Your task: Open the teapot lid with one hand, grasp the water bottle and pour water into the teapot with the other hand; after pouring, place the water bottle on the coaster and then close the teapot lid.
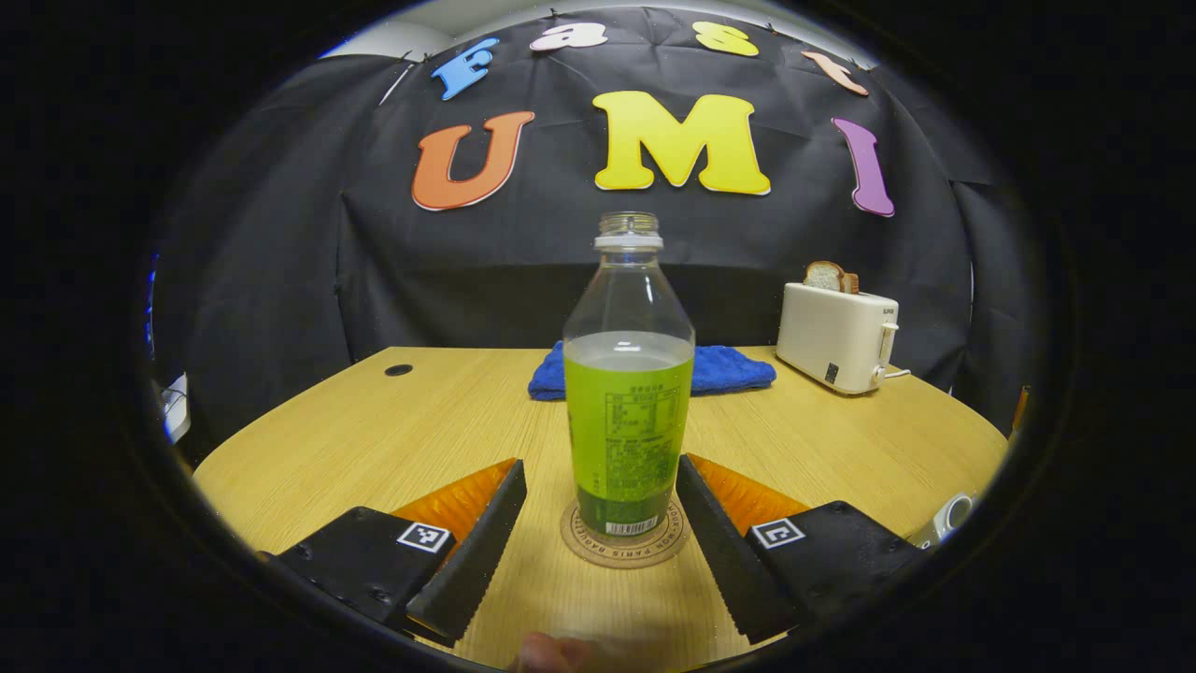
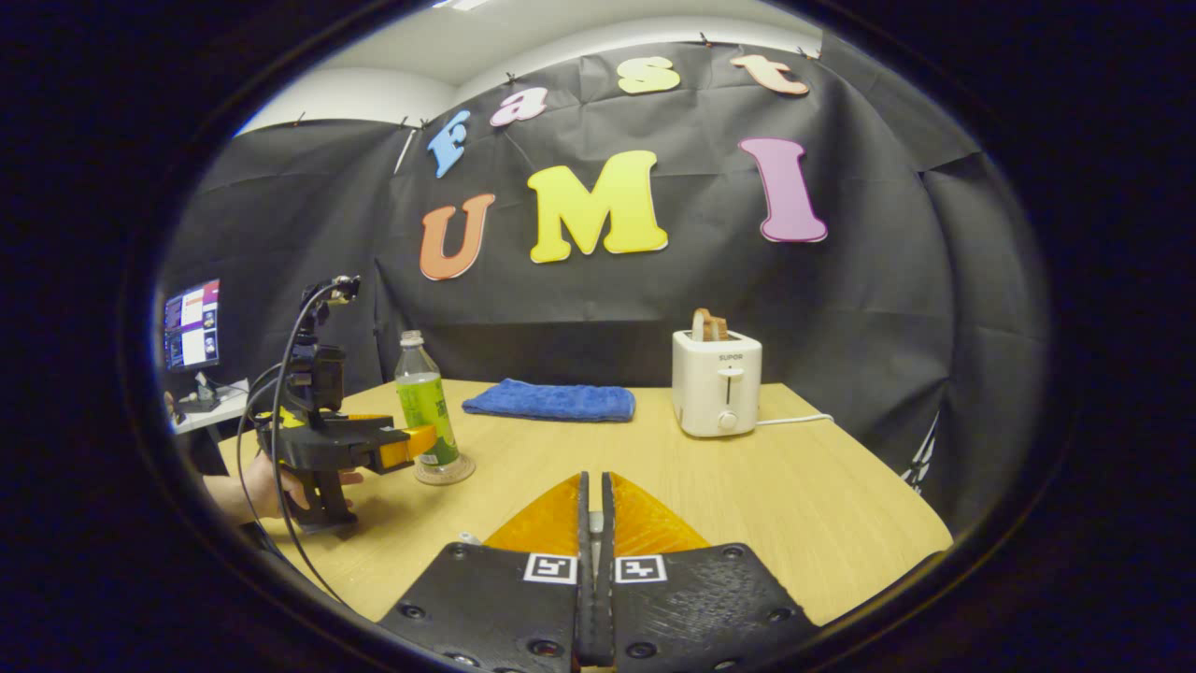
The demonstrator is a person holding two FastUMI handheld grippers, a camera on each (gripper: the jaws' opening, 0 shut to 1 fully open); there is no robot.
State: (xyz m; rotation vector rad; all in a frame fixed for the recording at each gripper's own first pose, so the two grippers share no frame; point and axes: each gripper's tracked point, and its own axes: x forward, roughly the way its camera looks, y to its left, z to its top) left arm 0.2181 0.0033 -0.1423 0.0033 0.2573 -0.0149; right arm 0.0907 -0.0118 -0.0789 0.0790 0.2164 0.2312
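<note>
A clear, uncapped water bottle (image 1: 628, 411) with a green label stands upright on a round cork coaster (image 1: 587, 551). My left gripper (image 1: 600, 477) is open, one finger on each side of the bottle's base with a small gap at each. In the right gripper view the bottle (image 2: 425, 402) and coaster (image 2: 447, 473) sit at the left, where a hand (image 2: 266, 494) holds the left gripper (image 2: 416, 447). My right gripper (image 2: 592, 505) is shut above the table; a pale sliver shows in its slit, and I cannot tell what it is. A white rounded object (image 1: 948, 514) peeks in at the right edge.
A white toaster (image 2: 717, 383) with bread in it stands at the back right of the wooden table (image 2: 794, 486), its cord trailing right. A folded blue cloth (image 2: 551, 400) lies at the back middle. A monitor (image 2: 192, 322) glows beyond the table's left side.
</note>
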